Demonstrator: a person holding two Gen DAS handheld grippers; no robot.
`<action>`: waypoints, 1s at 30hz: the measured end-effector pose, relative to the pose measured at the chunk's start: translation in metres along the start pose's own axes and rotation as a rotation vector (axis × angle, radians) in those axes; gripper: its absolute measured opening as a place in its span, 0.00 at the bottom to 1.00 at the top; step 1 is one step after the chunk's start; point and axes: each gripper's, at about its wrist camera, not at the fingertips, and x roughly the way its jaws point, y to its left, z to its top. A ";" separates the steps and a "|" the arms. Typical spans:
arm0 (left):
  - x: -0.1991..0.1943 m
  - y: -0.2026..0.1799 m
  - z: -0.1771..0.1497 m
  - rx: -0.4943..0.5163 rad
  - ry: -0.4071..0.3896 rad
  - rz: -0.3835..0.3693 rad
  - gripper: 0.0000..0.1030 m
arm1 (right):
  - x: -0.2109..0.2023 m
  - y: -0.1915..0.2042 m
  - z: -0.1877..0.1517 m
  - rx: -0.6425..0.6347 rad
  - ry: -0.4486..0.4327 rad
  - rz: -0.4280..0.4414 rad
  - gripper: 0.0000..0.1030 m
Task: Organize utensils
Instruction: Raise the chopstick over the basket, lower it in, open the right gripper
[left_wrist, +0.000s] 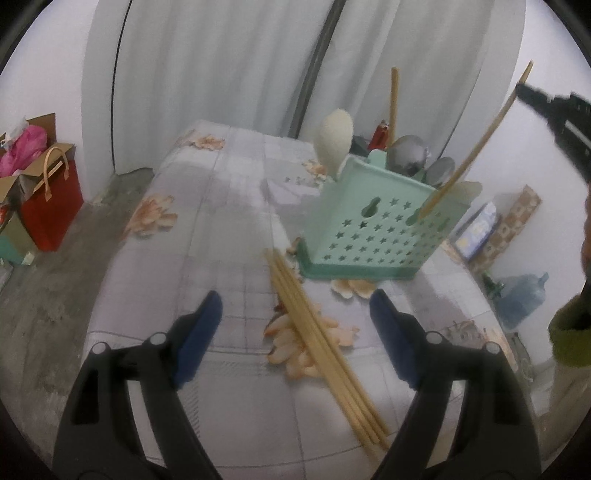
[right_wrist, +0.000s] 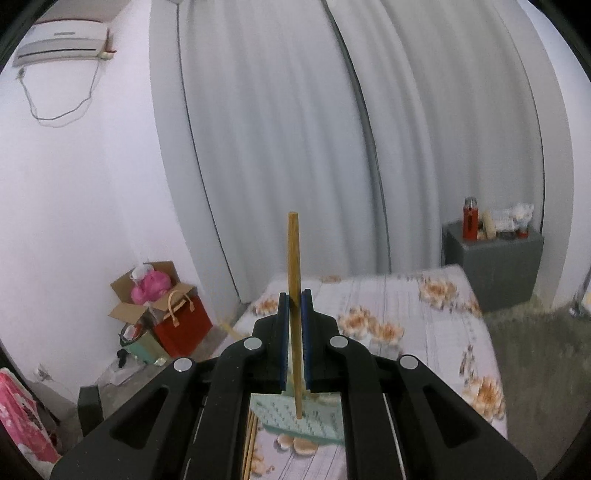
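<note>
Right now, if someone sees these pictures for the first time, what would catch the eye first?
First, the mint-green utensil holder standing on the flowered table, with spoons and one upright chopstick in it. Next, the right gripper, shut on a single chopstick held above the holder. Finally, the bundle of chopsticks lying on the table between the left gripper's open jaws.

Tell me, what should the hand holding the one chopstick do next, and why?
Probably lower it into the green utensil holder. The right gripper is shut on a single chopstick held upright above the holder, which already has a chopstick and spoons standing in it.
</note>
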 end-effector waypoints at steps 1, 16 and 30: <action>0.000 0.001 0.000 -0.002 0.003 0.002 0.75 | 0.000 0.001 0.003 -0.007 -0.006 -0.002 0.06; -0.007 0.012 -0.001 -0.027 -0.001 0.006 0.76 | 0.020 0.014 0.035 -0.063 -0.062 -0.018 0.06; -0.001 0.014 -0.006 -0.031 0.021 -0.020 0.78 | 0.054 -0.029 -0.039 0.037 0.121 -0.078 0.22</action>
